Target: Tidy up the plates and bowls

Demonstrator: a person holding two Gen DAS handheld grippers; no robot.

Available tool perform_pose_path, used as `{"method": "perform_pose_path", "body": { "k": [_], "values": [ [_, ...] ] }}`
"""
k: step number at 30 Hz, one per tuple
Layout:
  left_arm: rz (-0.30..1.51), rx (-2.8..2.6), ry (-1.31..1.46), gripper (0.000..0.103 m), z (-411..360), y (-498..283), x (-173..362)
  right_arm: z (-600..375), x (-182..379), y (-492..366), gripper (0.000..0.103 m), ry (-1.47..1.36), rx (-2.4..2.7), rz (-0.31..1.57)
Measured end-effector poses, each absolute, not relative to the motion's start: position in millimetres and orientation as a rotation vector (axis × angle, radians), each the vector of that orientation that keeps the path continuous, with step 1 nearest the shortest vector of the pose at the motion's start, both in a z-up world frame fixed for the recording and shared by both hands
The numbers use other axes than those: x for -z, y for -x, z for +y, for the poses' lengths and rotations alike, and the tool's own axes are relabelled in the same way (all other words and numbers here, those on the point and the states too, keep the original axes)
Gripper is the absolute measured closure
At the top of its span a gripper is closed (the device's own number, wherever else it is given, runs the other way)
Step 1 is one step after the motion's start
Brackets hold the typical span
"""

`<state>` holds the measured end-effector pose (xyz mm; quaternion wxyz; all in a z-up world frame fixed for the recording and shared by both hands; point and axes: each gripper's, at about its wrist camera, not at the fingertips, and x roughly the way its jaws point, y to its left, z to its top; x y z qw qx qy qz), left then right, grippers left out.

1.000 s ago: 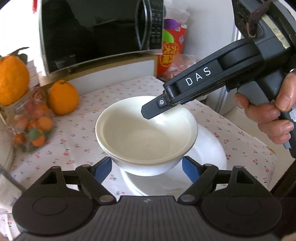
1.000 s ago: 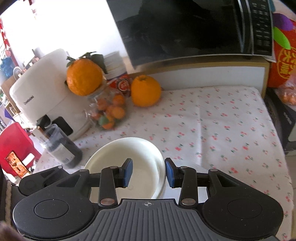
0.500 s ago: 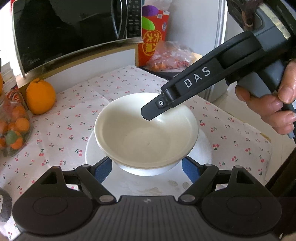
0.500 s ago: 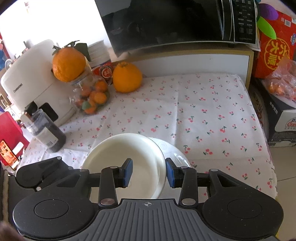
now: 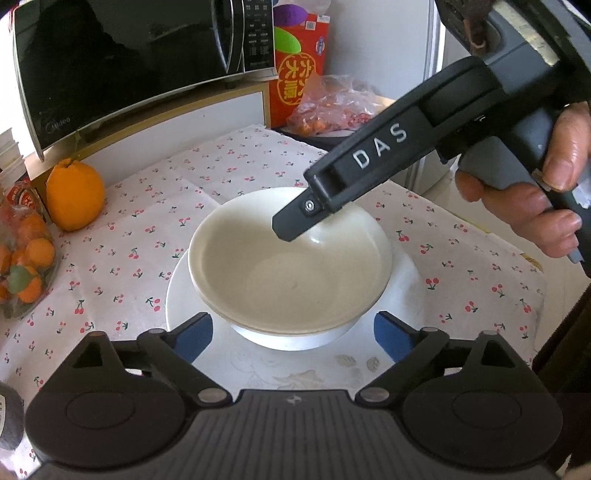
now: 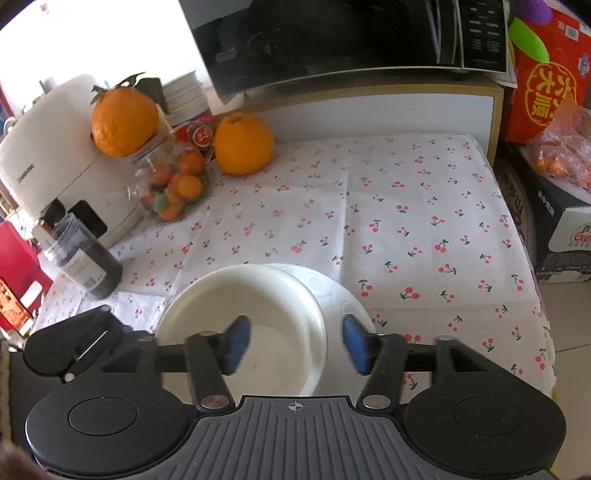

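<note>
A cream-white bowl [image 5: 288, 273] rests on a white plate [image 5: 181, 299] on the cherry-print tablecloth. My left gripper [image 5: 293, 332] straddles the bowl's near side. Its jaws are opening, and the blue pads [image 5: 195, 332] stand just clear of the bowl's wall. In the right wrist view the same bowl [image 6: 258, 306] and the plate [image 6: 347, 302] lie close below. My right gripper [image 6: 295, 341] straddles the bowl's right rim. Its jaws are opening too, one pad inside the bowl and one outside, neither touching. One right finger [image 5: 295, 225] hangs over the bowl's far rim.
A microwave [image 6: 332, 33] stands on a shelf at the back. Two large oranges [image 6: 243, 144], a jar of small oranges [image 6: 173, 188], a dark bottle [image 6: 85, 262] and a white appliance [image 6: 48, 158] crowd the left. The table's edge [image 6: 535, 280] drops off at the right beside boxes.
The bowl came down from above the plate and now rests on it. Both grippers' jaws have widened off the bowl; the right pads are blurred from that motion.
</note>
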<state>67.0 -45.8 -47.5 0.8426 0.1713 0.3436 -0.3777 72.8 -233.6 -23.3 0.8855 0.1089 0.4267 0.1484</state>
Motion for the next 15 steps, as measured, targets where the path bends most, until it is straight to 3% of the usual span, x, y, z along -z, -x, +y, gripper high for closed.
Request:
{"method": "perform_pose_path", "body": {
  "k": [3,15],
  "values": [
    [0.733,0.798,-0.359,0.006,-44,-66,47,-237,21,-72,0.035,-0.239,-0.294,0.876],
    [0.728,0.721,-0.346,0.004,-25,-38,27,-270,-7,-38,0.023,-0.308,-0.215,0.813]
  ]
}}
